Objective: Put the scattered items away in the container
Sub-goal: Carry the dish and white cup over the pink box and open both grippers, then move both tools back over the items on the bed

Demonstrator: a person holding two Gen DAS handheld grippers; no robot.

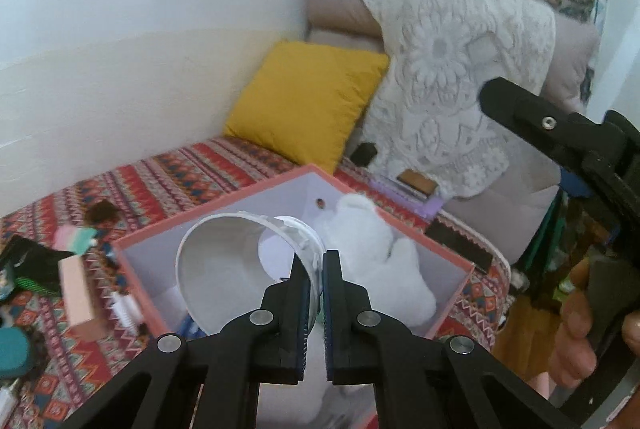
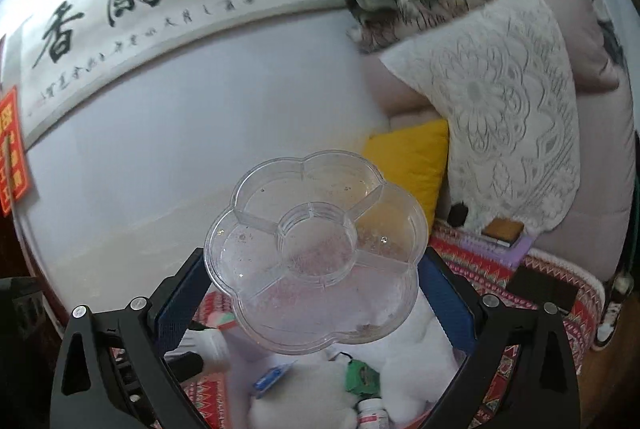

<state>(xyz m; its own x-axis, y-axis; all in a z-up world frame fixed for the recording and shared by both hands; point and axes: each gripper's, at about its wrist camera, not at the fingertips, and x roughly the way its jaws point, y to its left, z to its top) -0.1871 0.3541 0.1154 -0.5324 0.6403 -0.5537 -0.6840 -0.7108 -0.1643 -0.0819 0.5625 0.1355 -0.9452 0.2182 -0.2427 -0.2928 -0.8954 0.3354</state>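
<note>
A pink box (image 1: 452, 253) with a white inside stands on the patterned cloth and holds a white plush toy (image 1: 384, 253). My left gripper (image 1: 316, 261) is shut on the rim of a white round tub (image 1: 216, 265), which hangs tilted over the box. My right gripper (image 2: 316, 281) is shut on a clear flower-shaped divided tray (image 2: 316, 245), held above the box. Under the tray lie the plush toy (image 2: 416, 345), a green tape measure (image 2: 362, 375), a pill bottle (image 2: 372, 413) and a blue packet (image 2: 272, 377). One black finger of the right gripper (image 1: 516, 109) shows in the left wrist view.
Loose items lie left of the box: a pink block (image 1: 78, 293), a black pouch (image 1: 32, 261), a teal thing (image 1: 12, 353). A yellow cushion (image 1: 308, 101), a lace-covered sofa back (image 1: 460, 69) and a purple notebook (image 1: 404, 193) stand behind. A hand (image 1: 576, 329) is at the right.
</note>
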